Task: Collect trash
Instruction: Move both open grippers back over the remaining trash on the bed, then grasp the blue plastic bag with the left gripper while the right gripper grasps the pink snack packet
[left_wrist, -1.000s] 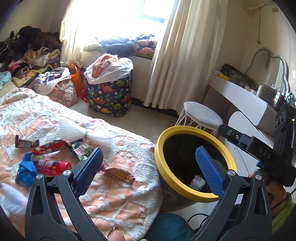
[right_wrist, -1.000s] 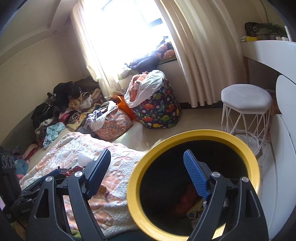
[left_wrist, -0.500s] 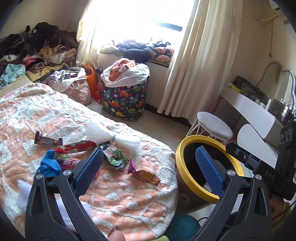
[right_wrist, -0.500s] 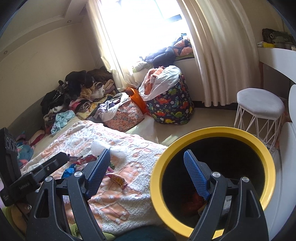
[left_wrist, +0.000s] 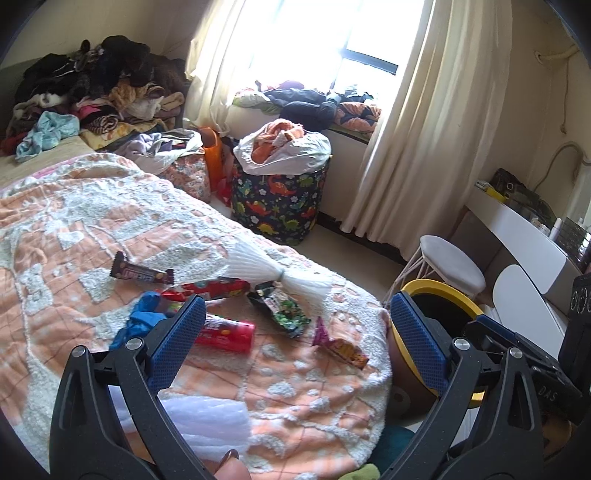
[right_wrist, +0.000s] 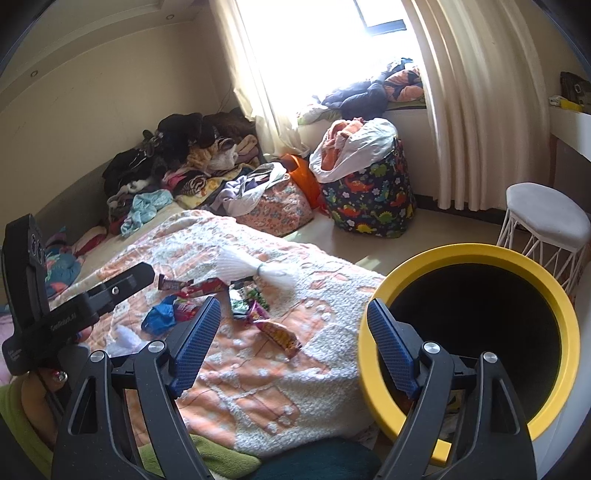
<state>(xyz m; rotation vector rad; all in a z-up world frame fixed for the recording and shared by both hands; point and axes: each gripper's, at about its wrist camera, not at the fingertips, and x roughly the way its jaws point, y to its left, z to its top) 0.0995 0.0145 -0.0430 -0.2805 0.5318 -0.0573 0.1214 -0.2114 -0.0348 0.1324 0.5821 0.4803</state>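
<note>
A scatter of wrappers is seen on the orange-and-white bedspread (left_wrist: 74, 229), which serves as the landmark. On it, beyond the empty, widely parted jaws of the left gripper (left_wrist: 295, 339), lie a brown candy bar wrapper (left_wrist: 142, 273), a red wrapper (left_wrist: 212, 288), a red can-shaped packet (left_wrist: 225, 334), a crumpled blue wrapper (left_wrist: 142, 319), a green snack bag (left_wrist: 282, 308) and a purple-and-yellow wrapper (left_wrist: 341, 345); none is touched by the pads. A white foam net (left_wrist: 266, 271) is laid past them. The right gripper (right_wrist: 293, 349) is likewise held wide open and empty above the bedspread's edge, the purple-and-yellow wrapper being framed between its jaws but well beyond them. The yellow-rimmed bin (right_wrist: 554, 295) is stood just off the bedspread's corner.
</note>
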